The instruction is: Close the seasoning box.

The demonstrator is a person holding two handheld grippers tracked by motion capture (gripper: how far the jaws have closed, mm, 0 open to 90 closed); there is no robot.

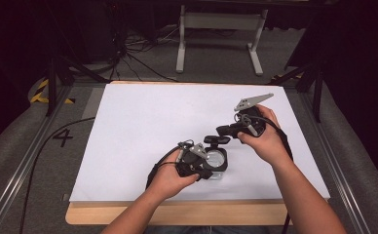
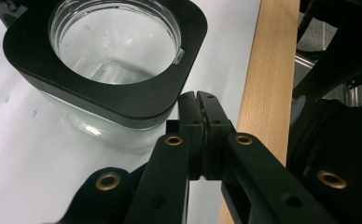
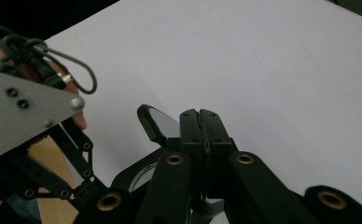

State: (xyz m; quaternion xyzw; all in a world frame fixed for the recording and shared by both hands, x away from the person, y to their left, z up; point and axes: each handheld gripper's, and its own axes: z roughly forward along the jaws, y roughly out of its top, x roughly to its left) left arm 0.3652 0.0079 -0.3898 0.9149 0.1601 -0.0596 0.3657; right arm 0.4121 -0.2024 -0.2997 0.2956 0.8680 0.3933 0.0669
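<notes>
I see the glass jar (image 1: 217, 163) sitting low and just right of centre in the high view, on the white surface (image 1: 143, 126) near its front edge. It has a black square collar around a round mouth, and in the left gripper view the mouth (image 2: 114, 35) is open, with nothing inside that I can make out.

The black lid (image 3: 158, 122) is off the jar; in the high view it hangs just above the jar, at the tip of my right gripper (image 1: 228, 129). That gripper's jaws are pressed together, and whether they pinch the lid's edge or merely touch it I cannot tell for sure (the contact is hidden behind them).

My left gripper (image 2: 198, 100) rests beside the jar's collar with its jaws closed on nothing.

I judge the opening done; setting the lid down remains.
</notes>
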